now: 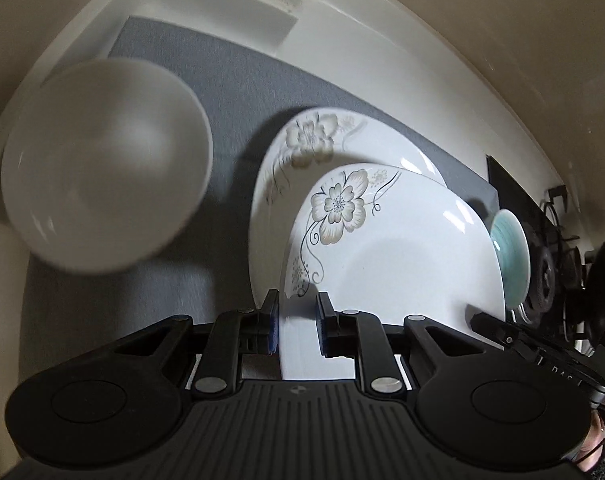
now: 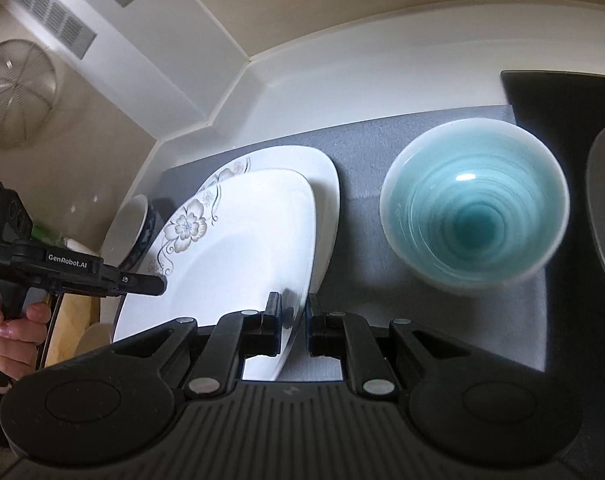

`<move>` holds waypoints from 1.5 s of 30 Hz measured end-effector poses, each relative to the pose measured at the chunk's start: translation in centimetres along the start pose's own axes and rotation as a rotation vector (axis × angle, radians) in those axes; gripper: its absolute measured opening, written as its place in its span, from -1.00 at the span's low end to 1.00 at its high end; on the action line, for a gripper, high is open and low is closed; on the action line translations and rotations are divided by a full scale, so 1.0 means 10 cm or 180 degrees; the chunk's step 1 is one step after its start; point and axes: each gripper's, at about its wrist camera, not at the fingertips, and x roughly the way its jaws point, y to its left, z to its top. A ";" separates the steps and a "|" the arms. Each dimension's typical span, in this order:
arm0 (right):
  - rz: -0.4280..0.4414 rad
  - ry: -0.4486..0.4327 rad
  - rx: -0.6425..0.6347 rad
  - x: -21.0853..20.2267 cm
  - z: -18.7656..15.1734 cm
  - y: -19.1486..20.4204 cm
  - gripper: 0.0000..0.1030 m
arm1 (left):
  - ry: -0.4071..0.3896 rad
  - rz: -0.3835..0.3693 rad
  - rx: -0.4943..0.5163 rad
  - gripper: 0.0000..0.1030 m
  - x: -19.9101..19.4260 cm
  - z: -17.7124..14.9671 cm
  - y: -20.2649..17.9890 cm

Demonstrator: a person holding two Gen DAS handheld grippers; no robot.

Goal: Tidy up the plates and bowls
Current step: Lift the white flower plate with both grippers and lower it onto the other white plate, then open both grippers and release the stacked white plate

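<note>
Both grippers clamp the same flowered plate (image 1: 402, 248), one on each edge. In the left wrist view the left gripper (image 1: 296, 324) has its blue pads on the plate's near rim at bottom centre of the frame; in the right wrist view the right gripper (image 2: 294, 320) pinches the plate's right edge at lower centre, while the left tool reaches in from the left of that frame. The held plate hangs just above a second flowered plate (image 1: 302, 148), which lies on the grey mat (image 1: 230, 92) and shows behind it towards the upper middle. The 2 overlap almost fully, so the carried plate seems close to being stacked, though whether they already touch is hard to tell through the blur.

So 1 plate lies in place and 1 more is about to join it. The bowls look unsorted. A plain white bowl (image 1: 106, 168) sits at the left of the left wrist view, well apart from the plates. A teal bowl (image 2: 474, 204) stands on the mat at the right of the right wrist view, just beside the plates. Another bowl with a dark patterned rim (image 2: 130, 232) peeks out behind the plates at the left of that frame. Bringing those bowls together is probably what remains.
</note>
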 end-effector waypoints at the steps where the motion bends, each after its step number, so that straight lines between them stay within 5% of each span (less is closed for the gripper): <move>1: -0.0006 -0.0009 0.0004 0.04 0.03 -0.01 -0.76 | -0.0015 0.0005 0.0013 -0.63 0.01 0.02 0.01; 14: -0.0097 -0.0076 0.0160 0.23 0.13 0.01 -0.75 | -0.0009 -0.0017 -0.0069 -0.63 0.05 0.13 0.07; 31: -0.0182 -0.0054 0.0625 0.02 -0.11 0.01 -0.79 | 0.0279 0.0278 -0.0350 -0.62 0.08 0.20 -0.03; 45: -0.0165 -0.0075 0.0560 0.08 0.01 0.01 -0.82 | 0.0531 -0.0066 -0.1109 -0.34 0.01 -0.25 0.33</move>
